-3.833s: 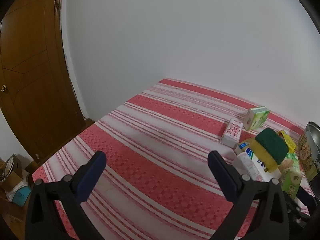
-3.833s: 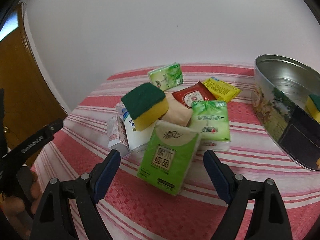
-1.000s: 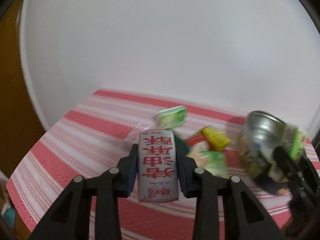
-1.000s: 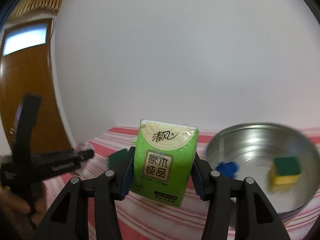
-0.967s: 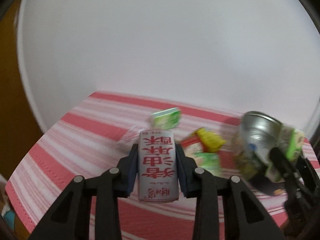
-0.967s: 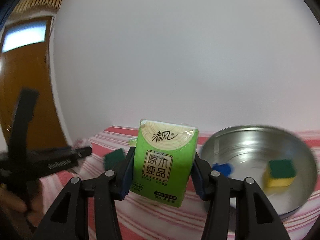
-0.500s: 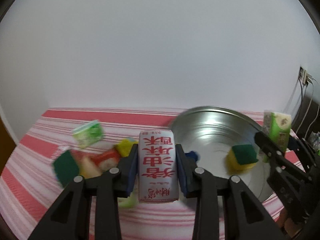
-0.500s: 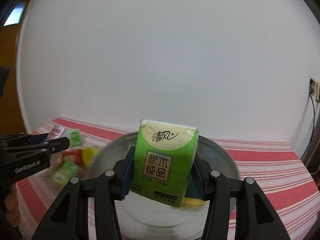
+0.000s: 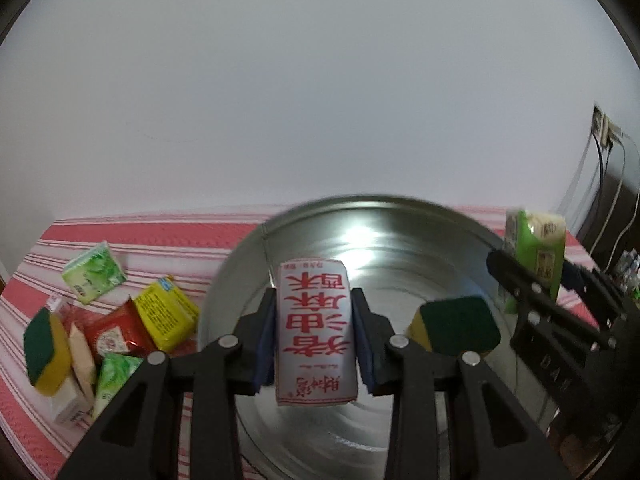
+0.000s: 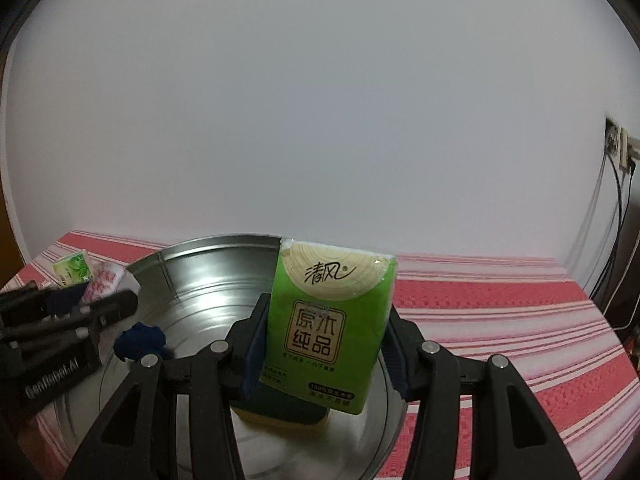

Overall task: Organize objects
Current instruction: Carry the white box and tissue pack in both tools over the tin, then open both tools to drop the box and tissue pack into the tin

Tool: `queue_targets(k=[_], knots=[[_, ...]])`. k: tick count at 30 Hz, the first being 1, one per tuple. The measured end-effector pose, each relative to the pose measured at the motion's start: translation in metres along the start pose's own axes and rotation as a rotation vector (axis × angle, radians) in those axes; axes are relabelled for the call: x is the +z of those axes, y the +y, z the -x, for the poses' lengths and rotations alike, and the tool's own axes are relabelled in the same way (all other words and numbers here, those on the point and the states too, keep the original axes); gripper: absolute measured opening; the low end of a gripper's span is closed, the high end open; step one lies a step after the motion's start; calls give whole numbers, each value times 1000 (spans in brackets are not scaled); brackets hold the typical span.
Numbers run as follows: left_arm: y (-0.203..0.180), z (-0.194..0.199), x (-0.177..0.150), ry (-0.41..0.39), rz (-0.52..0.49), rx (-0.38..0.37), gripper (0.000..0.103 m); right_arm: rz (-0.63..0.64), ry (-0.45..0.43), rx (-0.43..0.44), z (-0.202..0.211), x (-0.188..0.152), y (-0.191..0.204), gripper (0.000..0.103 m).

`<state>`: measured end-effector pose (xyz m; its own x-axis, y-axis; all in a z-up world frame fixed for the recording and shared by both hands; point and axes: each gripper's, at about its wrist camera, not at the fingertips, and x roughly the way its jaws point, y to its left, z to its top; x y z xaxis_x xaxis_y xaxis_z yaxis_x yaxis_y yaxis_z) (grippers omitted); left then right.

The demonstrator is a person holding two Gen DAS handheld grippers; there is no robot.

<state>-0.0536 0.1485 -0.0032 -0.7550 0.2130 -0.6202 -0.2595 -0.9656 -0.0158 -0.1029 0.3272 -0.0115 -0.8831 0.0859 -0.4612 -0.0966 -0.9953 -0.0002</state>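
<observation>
Both jaw pairs are clamped on packs. Left gripper grips a white pack with red characters, pads pressed on its two long sides; pack upright in the grip, print reading upside down in the left wrist view. Right gripper grips a green pack of tissues, pads on its left and right edges, label facing the camera.

Landmark: round metal tin, standing on a red-and-white striped cloth.

- White pack: held over the tin's opening, toward the tin's left half in the left wrist view. Not touching the tin floor as far as can be seen.
- Green pack: held over the tin as well; in the left wrist view it appears above the tin's right rim, in the right gripper.
- Sponge, yellow with dark green top: inside the tin, lying on its floor, right of the white pack. In the right wrist view it sits directly behind and below the green pack, mostly hidden.
- Blue object: inside the tin, near its left wall in the right wrist view. Kind cannot be told.
- Loose pile outside the tin, to its left on the cloth: second sponge, yellow sachet touching the tin wall or just beside it, red sachet, small green packs, beige item. Items in the pile overlap.

White wall behind the tin. Socket with cables at the far right of the tin.
</observation>
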Motion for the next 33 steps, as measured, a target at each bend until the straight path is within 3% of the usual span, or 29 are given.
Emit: queue_targets(k=[12, 21, 23, 24, 26, 28, 33], knots=[[-10, -11, -6, 33, -19, -31, 35, 32, 56, -16, -13, 1, 4, 53], [-25, -13, -11, 35, -78, -8, 35, 36, 65, 5, -5, 4, 8, 54], [-24, -11, -10, 18, -70, 0, 43, 22, 87, 13, -8, 4, 6, 56], [-23, -8, -10, 5, -68, 7, 64, 16, 94, 12, -8, 4, 6, 56], [-21, 3, -9, -58, -55, 37, 79, 6, 91, -5, -6, 5, 3, 61], [-18, 16, -7, -126, -44, 68, 100, -23, 61, -3, -1, 7, -2, 64], [-11, 34, -7, -229, -7, 78, 103, -96, -65, -2, 25, 10, -17, 78]])
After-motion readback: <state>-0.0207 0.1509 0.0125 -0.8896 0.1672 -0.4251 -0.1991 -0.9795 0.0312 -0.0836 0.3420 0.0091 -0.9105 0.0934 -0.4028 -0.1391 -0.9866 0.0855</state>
